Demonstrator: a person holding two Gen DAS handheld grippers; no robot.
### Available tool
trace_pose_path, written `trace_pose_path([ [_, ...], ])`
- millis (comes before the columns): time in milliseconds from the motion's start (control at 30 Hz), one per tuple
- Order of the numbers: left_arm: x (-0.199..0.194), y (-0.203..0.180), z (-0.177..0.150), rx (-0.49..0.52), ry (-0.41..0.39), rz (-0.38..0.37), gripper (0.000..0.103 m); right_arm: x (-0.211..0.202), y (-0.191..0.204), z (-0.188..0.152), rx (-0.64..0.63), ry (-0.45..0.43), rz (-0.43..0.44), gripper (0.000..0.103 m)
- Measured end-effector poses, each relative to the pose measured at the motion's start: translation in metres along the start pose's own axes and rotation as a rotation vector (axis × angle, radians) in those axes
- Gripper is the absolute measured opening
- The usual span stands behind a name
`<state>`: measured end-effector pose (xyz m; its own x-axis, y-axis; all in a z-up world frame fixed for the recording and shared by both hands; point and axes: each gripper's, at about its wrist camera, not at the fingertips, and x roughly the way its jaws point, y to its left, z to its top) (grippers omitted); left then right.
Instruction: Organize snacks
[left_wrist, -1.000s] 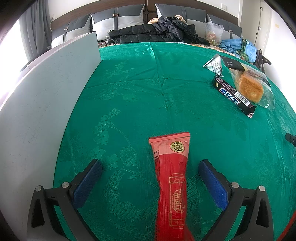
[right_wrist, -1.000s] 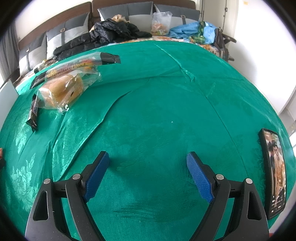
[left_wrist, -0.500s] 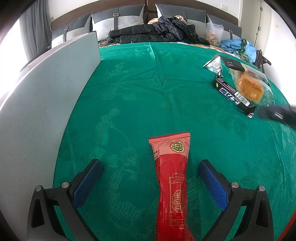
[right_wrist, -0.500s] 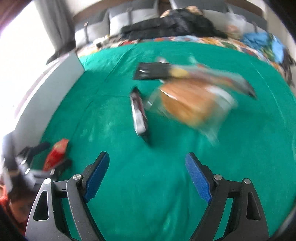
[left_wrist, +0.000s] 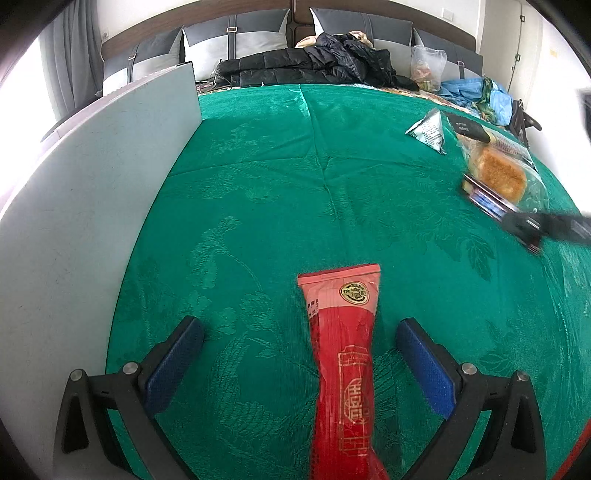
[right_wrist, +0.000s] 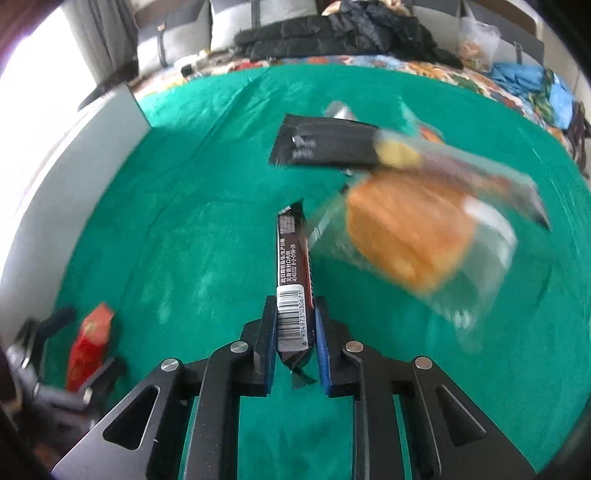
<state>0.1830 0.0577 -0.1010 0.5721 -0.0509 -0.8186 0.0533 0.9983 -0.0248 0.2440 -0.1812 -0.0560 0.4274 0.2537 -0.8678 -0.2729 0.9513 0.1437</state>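
A long red snack packet (left_wrist: 343, 350) lies on the green cloth between the fingers of my left gripper (left_wrist: 299, 328), which stands open around it without touching. My right gripper (right_wrist: 295, 314) has its jaws closing on a dark snack bar (right_wrist: 291, 251) with a barcode, and both blue pads press on the bar's near end. Beside the bar lies a clear bag with a round bun (right_wrist: 406, 229), and behind it a black-ended packet (right_wrist: 325, 146). The left wrist view has the right gripper (left_wrist: 532, 225) blurred at the right, at the bar (left_wrist: 487, 201).
A grey board (left_wrist: 92, 203) stands upright along the left edge of the green cloth (left_wrist: 277, 166). A silver-green triangular packet (left_wrist: 428, 129) lies far right. Behind the cloth are a black jacket (left_wrist: 321, 62), a plastic bag (left_wrist: 426, 68) and blue fabric (left_wrist: 472, 92).
My right gripper swung left from bare cloth to the snack pile and shut on the dark bar. The left gripper and red packet have not moved.
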Motion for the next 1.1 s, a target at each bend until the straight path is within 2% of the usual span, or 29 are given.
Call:
trace_pose_path([
  [133,0.0,0.0,0.0,0.0,0.0,0.0,0.103,-0.035,-0.022,-0.047,0.093,-0.046,0.115,0.019],
  [233,0.0,0.0,0.0,0.0,0.0,0.001,0.103,-0.049,-0.054,-0.086,0.266,-0.053,0.252,0.019],
  [300,0.0,0.0,0.0,0.0,0.0,0.001,0.103,-0.055,-0.075,-0.106,0.378,-0.074,0.297,0.02],
  [333,0.0,0.0,0.0,0.0,0.0,0.002,0.103,-0.059,-0.085,-0.116,0.421,-0.094,0.302,0.024],
  [400,0.0,0.0,0.0,0.0,0.0,0.003,0.103,-0.069,-0.1,-0.128,0.469,-0.14,0.266,0.03],
  [467,0.0,0.0,0.0,-0.001,0.0,0.002,0.103,-0.08,-0.11,-0.136,0.459,-0.195,0.197,0.064],
  [500,0.0,-0.001,0.0,-0.001,0.0,0.002,0.103,-0.085,-0.11,-0.138,0.443,-0.214,0.167,0.068],
  [600,0.0,0.0,0.0,-0.001,0.0,0.002,0.103,-0.099,-0.109,-0.141,0.355,-0.276,0.037,0.069],
  [667,0.0,-0.001,0.0,-0.001,0.0,0.002,0.103,-0.103,-0.112,-0.141,0.319,-0.293,0.004,0.069],
  [733,0.0,-0.001,0.0,-0.001,0.0,0.002,0.103,-0.102,-0.115,-0.143,0.309,-0.295,-0.006,0.069],
  [867,0.0,0.0,0.0,-0.001,0.0,0.001,0.103,-0.098,-0.124,-0.145,0.362,-0.302,0.03,0.069],
  [1100,0.0,-0.001,0.0,-0.002,0.0,0.002,0.103,-0.096,-0.133,-0.148,0.407,-0.298,0.012,0.069],
])
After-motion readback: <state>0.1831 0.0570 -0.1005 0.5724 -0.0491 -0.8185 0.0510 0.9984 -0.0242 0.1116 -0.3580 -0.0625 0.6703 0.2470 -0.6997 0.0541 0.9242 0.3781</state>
